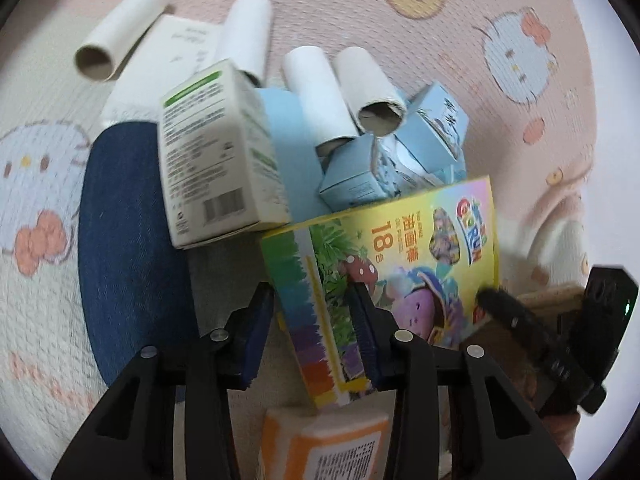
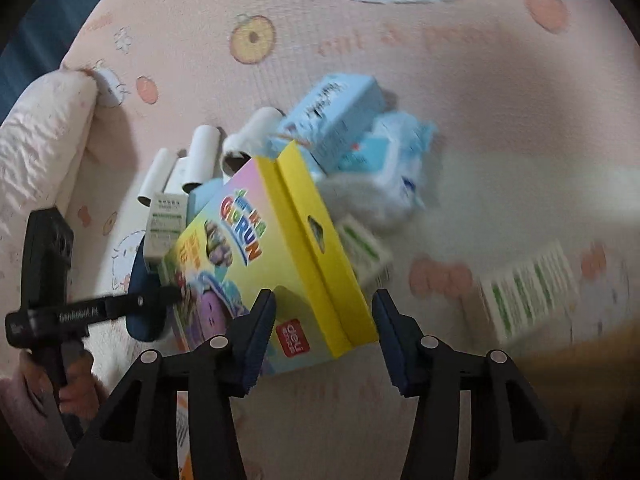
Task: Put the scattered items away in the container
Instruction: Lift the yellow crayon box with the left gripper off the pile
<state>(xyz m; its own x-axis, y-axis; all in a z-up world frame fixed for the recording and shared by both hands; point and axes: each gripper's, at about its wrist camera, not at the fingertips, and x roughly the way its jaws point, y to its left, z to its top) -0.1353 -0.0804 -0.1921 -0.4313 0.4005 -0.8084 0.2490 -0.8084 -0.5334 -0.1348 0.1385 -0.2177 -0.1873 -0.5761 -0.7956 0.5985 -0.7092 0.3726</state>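
A colourful yellow crayon box (image 1: 400, 248) stands tilted on a pile of items, over a pink cartoon-print mat (image 1: 460, 32). My left gripper (image 1: 311, 292) straddles its striped long edge. The right pad lies against the printed face, while mat shows between the left pad and the box. My right gripper (image 2: 325, 298) has the crayon box (image 2: 240, 248) by its yellow end, both pads against it. One finger (image 2: 152, 300) of the left gripper rests on the face in the right wrist view. One finger (image 1: 504, 308) of the right gripper shows in the left wrist view.
Several paper tubes (image 1: 372, 88), a white-and-green carton (image 1: 216, 160), light-blue cartons (image 1: 400, 152) and a dark-blue oval piece (image 1: 120, 240) crowd the pile. An orange packet (image 1: 324, 440) lies under my left gripper. Blurred green-white cartons (image 2: 528, 288) lie on the right, a quilted cushion (image 2: 40, 140) on the left.
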